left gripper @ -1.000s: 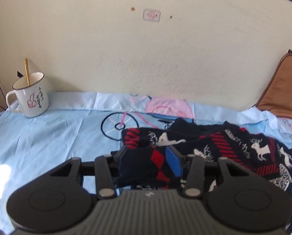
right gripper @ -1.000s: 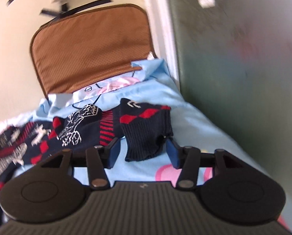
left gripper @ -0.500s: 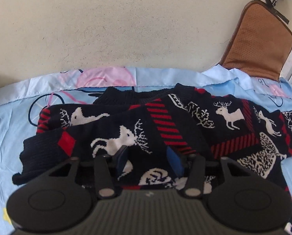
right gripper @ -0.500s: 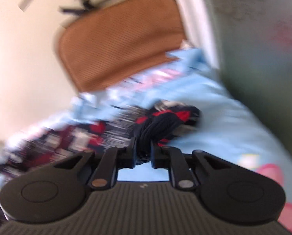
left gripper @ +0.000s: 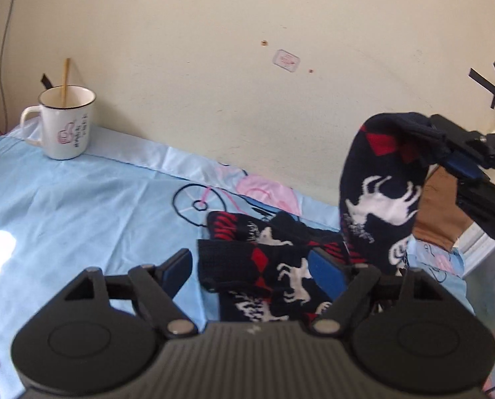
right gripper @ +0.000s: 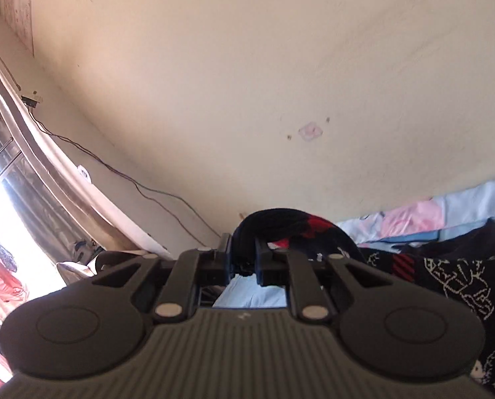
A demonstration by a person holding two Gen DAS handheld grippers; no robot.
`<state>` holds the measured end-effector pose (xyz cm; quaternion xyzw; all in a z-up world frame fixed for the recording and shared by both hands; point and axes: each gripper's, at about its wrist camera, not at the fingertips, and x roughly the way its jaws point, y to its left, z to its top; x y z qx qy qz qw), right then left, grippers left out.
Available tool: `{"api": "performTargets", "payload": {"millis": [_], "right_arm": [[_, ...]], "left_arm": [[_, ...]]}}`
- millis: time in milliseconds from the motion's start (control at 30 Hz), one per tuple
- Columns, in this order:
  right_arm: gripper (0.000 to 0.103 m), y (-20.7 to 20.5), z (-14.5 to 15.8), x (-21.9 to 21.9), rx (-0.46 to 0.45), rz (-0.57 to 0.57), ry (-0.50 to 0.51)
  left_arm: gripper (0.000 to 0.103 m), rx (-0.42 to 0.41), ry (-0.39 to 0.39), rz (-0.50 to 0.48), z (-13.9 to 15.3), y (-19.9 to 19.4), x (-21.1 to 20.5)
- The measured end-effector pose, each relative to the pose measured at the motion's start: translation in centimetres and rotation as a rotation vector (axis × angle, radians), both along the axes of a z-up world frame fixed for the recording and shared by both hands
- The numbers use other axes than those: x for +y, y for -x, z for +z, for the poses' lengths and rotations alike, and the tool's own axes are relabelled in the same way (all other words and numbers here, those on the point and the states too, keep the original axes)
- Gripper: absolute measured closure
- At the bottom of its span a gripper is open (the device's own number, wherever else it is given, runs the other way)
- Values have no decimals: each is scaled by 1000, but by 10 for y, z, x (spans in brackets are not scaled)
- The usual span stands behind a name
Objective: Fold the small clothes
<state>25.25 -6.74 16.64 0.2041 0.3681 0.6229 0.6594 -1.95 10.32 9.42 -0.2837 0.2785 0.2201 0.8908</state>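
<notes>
Cream plaster wall point(left gripper: 214, 50) fills most of what you see, and below it a pale blue printed bedsheet point(left gripper: 64, 206) covers the bed, with an enamel mug point(left gripper: 66, 123) holding a stick near the wall at the left and a brown cushion point(left gripper: 437, 212) at the right. Your knitted sweater point(left gripper: 274, 279), navy with red diamonds and white reindeer, lies bunched on the sheet near the middle, one sleeve cuff point(left gripper: 224, 262) flat in front of your left tool point(left gripper: 252, 271). That tool stands wide open and empty, its blue pads either side of the cuff but not touching it. Your right tool point(right gripper: 241, 261) is closed tight on the other sleeve cuff point(right gripper: 274, 226), holding that sleeve point(left gripper: 380, 193) up off the bed so it hangs in a limp column. Judge the knit as soft, light and stretchy: it will sag, drag its body along and slip little against the rubber. Take it by the ribbed cuffs or a doubled hem, where the fabric is thickest, rather than by a single loose layer that would stretch out of shape.
</notes>
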Motion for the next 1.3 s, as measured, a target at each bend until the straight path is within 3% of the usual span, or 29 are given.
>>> {"api": "performTargets", "payload": {"millis": [167,300,433,467,533,600,633,733,833,900,933,967,1033,1067,1200,1300], "right_arm": [[87,-13,-34,17,95,37,77],[87,-21,-40,-39,108,-26,62],[84,-23,-63,-112,164,-160,47],[78,-28,-78,-126,172,-216,86],[52,-34,-104,-147,148,-327,256],[50,-36,-122,-164,57,-423,417],[50,-36,-126,-174,33,-444,421],[49,-40,-129,-193,71,-450,338],[44,-41,-117,-181,-8,-419,302],[28,-43,-114,-164,-60,-386,307],[27,-47,-117,-155,-75,-376,319],[29,-51,-122,-146,-78,-368,336],[81,-58,-137,-130,-79,-351,399],[93,-58,-143,-127,-101,-370,444],[96,-60,-150,-155,-78,-454,413],[100,-66,-156,-167,-89,-532,477]], "left_arm": [[24,19,25,29,-9,6,18],[24,21,44,-16,-17,-16,9],[24,48,30,-101,-25,-49,-14],[23,60,25,-121,-28,-59,-21],[22,95,7,-168,-35,-81,-36],[22,137,-3,-187,-44,-101,-46],[22,156,-4,-194,-49,-111,-50],[22,193,11,-182,-61,-131,-58],[23,194,38,-180,-65,-143,-62],[35,221,27,-176,-69,-152,-67],[63,236,20,-187,-72,-156,-71],[89,256,9,-202,-74,-160,-75],[89,283,-77,-198,-72,-163,-85],[89,293,-113,-205,-73,-163,-89],[86,309,-200,-222,-78,-165,-105],[77,335,-250,-195,-79,-169,-111]]}}
